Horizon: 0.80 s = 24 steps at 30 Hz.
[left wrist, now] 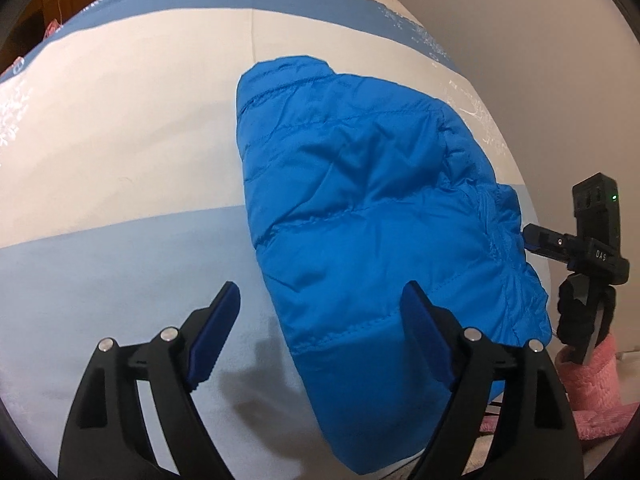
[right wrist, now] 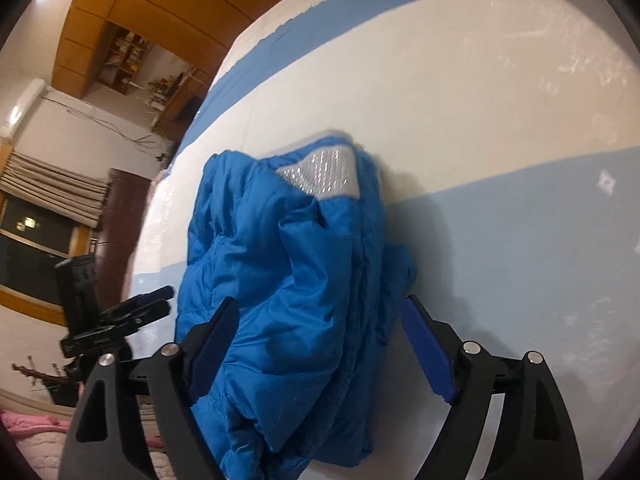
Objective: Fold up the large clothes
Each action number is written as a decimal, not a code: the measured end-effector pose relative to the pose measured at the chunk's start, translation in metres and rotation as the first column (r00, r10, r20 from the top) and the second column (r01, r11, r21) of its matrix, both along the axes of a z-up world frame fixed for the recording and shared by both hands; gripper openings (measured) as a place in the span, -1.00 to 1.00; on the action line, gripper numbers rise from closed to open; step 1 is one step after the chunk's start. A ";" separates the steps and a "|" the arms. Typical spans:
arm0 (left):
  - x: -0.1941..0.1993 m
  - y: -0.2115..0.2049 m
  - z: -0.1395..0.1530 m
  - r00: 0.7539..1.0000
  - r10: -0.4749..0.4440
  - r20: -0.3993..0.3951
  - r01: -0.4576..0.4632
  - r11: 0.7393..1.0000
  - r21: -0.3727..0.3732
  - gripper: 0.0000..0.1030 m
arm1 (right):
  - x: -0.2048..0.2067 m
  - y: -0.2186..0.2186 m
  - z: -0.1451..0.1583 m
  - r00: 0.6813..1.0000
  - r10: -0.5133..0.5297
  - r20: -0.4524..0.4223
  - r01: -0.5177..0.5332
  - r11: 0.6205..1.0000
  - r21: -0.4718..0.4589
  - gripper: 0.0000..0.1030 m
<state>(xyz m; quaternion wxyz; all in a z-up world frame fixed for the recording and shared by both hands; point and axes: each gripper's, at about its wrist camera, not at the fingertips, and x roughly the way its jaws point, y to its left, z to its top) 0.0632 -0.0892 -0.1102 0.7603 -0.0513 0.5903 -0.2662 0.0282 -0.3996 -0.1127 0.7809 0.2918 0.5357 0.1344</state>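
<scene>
A bright blue puffer jacket [left wrist: 372,216] lies folded into a compact bundle on a bed with a white and blue striped cover [left wrist: 132,128]. My left gripper [left wrist: 320,316] is open and empty, hovering over the bundle's near left edge. In the right wrist view the same jacket [right wrist: 288,292] shows a silver-grey lining patch [right wrist: 324,176] at its far end. My right gripper [right wrist: 316,332] is open, with the jacket's near end between its fingers but not pinched. The right gripper also shows in the left wrist view [left wrist: 536,236] beside the jacket's right edge.
A pink blanket [left wrist: 592,384] lies at the bed's right edge. In the right wrist view the left gripper [right wrist: 156,304] is at the left, with a window [right wrist: 36,248], a dark wooden post [right wrist: 120,236] and wooden cabinets [right wrist: 132,20] behind it.
</scene>
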 end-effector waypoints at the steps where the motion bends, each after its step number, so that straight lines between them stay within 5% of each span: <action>1: 0.001 0.000 -0.003 1.000 -0.002 -0.010 0.002 1.000 -0.015 0.60 | 0.001 0.002 -0.004 1.000 0.007 -0.001 -0.007 1.000 0.013 0.67; 8: 0.013 0.000 -0.036 0.995 -0.022 -0.101 0.010 0.992 -0.122 0.73 | 0.006 0.004 -0.036 0.999 0.031 -0.044 -0.026 0.994 0.105 0.79; 17: 0.023 0.001 -0.075 0.976 -0.048 -0.212 -0.024 0.945 -0.325 0.84 | 0.010 0.007 -0.074 0.997 0.019 -0.075 0.003 0.959 0.283 0.93; 20: 0.024 -0.007 -0.074 0.979 -0.066 -0.194 -0.002 0.943 -0.332 0.83 | 0.012 0.012 -0.076 0.998 0.031 -0.058 -0.012 0.951 0.308 0.79; 24: 0.014 -0.007 -0.063 0.986 -0.057 -0.154 0.004 0.945 -0.326 0.44 | 0.009 0.014 -0.081 0.999 0.016 -0.043 0.002 0.922 0.386 0.37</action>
